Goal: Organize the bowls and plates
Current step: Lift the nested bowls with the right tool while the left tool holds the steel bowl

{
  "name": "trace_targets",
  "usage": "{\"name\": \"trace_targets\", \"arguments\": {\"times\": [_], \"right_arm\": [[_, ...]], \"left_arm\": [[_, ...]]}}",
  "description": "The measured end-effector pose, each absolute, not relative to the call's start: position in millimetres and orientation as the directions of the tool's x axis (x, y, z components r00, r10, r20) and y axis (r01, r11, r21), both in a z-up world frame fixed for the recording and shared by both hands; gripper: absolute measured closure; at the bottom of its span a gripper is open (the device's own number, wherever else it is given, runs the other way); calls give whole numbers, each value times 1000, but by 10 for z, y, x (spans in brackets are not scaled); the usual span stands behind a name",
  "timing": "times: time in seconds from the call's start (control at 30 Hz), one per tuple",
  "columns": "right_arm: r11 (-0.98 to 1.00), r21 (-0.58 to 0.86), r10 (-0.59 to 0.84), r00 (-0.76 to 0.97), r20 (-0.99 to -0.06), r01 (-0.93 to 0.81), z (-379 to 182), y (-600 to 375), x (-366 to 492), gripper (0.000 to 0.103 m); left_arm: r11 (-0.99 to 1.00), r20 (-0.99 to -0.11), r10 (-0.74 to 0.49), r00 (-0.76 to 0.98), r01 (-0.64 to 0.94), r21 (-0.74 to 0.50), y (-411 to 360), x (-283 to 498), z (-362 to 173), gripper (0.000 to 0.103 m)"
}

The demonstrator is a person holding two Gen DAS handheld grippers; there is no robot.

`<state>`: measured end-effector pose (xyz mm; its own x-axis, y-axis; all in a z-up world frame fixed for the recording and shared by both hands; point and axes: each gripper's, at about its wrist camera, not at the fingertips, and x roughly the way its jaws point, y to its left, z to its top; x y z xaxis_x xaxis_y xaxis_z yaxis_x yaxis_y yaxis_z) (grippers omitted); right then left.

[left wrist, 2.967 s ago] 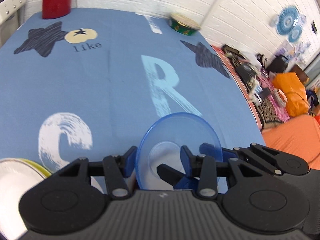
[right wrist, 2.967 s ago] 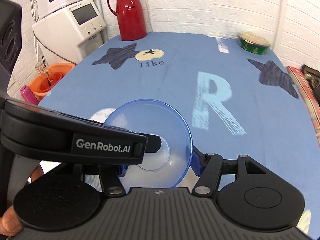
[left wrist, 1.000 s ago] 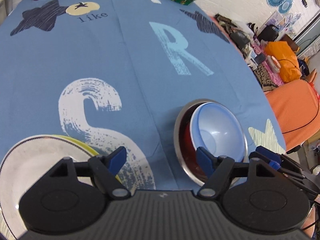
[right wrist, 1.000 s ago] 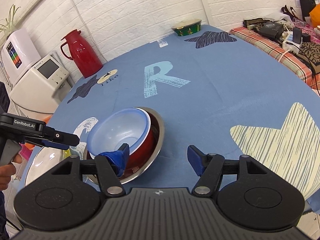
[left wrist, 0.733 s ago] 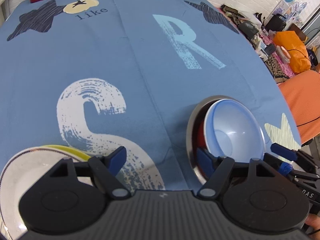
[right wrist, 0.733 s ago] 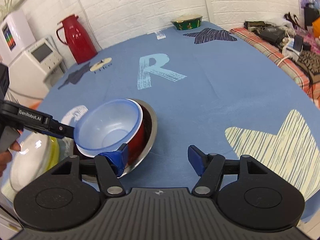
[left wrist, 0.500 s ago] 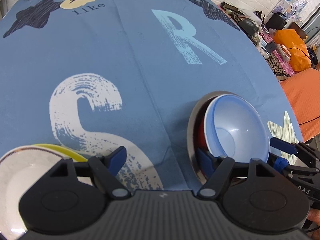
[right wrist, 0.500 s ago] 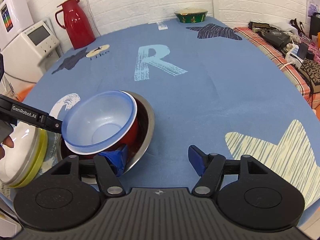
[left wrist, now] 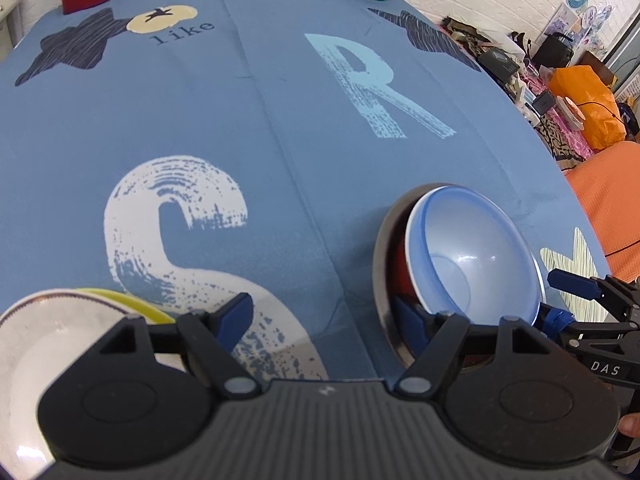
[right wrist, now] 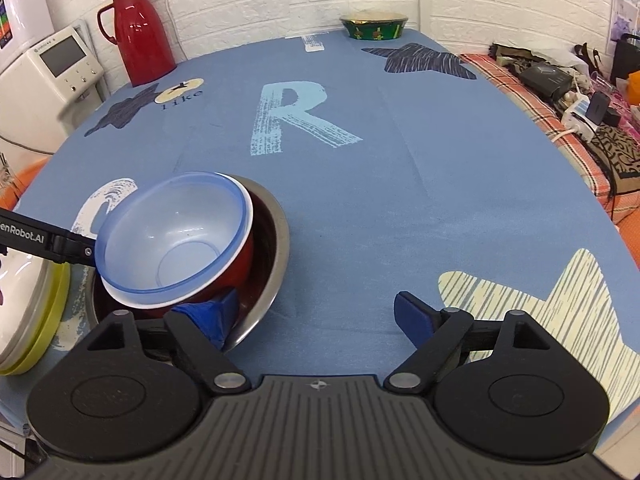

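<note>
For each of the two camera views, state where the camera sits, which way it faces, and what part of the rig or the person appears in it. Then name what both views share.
Left wrist: on the left tool, facing across the blue tablecloth; own open fingers show, plus the right tool.
Right wrist: on the right tool, facing the far wall and red jug; own open fingers show, plus the left tool's side.
Shared: the blue bowl nested in red and steel bowls, the plate stack, and the green bowl.

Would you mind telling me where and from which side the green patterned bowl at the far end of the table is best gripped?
Grip the green patterned bowl by its thin upper rim, coming down from above on its near side, one finger inside and one outside. It stands upright and open, and its walls flare too wide for the jaws to span. Nothing stands beside it on the blue tablecloth.
</note>
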<state>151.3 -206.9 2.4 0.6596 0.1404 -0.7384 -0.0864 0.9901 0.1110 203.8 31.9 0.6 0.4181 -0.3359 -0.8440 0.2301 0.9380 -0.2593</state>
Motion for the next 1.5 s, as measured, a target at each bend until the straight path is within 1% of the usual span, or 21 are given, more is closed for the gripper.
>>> {"name": "trace_targets", "arguments": {"times": [0.17, 0.3, 0.43, 0.57, 0.73, 0.93, 0.97, 1.03, 1.07, 1.13, 1.17, 1.2, 1.23, 1.3, 1.33, 1.37, 1.4, 1.43, 1.5], "right_arm": [[989, 142, 132, 630, -765, -35, -3, -2090, 1563, 28], [973, 231, 183, 569, -802, 12, -40, -2170, 1643, 27], [979, 204, 171, 564, -808, -4, -41, -2129, 1646, 26], [976, 216, 191, 588, -786, -28, -68, -2177, 1609, 22], [978, 208, 194, 544, -816, -37, -37, -2182, 1708, 21], [978, 208, 189, 554, -811, -28, -43, -2187, 1704, 20], [979, 203, 185, 563, -806, -30, -41, -2180, 1691, 23], [981, 182, 188, 593, -783, -70, -26, -2154, 1651, 27], [980, 182, 193, 602, -775, -79, -23, -2152, 1634, 31], [969, 229, 234, 610, -757, -88, -22, -2182, 1615, 42], [959, 270, 267, 609, -747, -89, -22, -2205, 1607, 56], [945, 314, 302, 608, -734, -91, -17, -2217, 1596, 72], [941, 324, 313, 612, -726, -97, -6, -2195, 1582, 77], [950, 286, 297, 632, -716, -123, 25, -2116, 1552, 88], [952, 278, 294, 639, -711, -129, 32, -2088, 1542, 90], [953, 273, 292, 646, -705, -133, 34, -2068, 1536, 93], [953, 271, 292, 652, -700, -136, 34, -2058, 1534, 95], [954, 265, 288, 661, -693, -138, 32, -2046, 1522, 96], [958, 245, 279, 680, -679, -148, 28, -2026, 1498, 96]], "left_arm": [[939, -841, -335, 426, 221, -263, 334, 2025, -1, 27], [944, -832, -325, 449, 213, -253, 325, 1991, -7, 26], [945, -833, -323, 449, 208, -254, 328, 1998, -9, 26], [945, -829, -321, 459, 210, -250, 330, 1982, -12, 25], [945, -827, -321, 462, 211, -249, 330, 1980, -13, 24], [944, -820, -323, 472, 217, -247, 331, 1965, -15, 24], [944, -819, -323, 473, 218, -247, 330, 1960, -13, 24], [945, -816, -321, 480, 216, -245, 330, 1947, -11, 24], [945, -814, -320, 484, 217, -243, 328, 1938, -12, 24], [945, -808, -321, 494, 220, -241, 330, 1915, -11, 25], [943, -804, -329, 496, 220, -250, 338, 1904, -14, 26], [938, -796, -345, 498, 223, -267, 347, 1885, -13, 31], [934, -790, -357, 498, 222, -281, 354, 1868, -11, 35], [923, -778, -385, 497, 225, -313, 366, 1835, -13, 44], [920, -771, -393, 502, 225, -322, 370, 1811, -14, 48], [917, -761, -400, 510, 225, -330, 368, 1778, -13, 51], [912, -751, -410, 518, 231, -339, 358, 1745, -9, 59], [909, -739, -418, 528, 242, -341, 338, 1708, -1, 65], [906, -727, -424, 540, 242, -349, 328, 1684, 4, 70]]}}
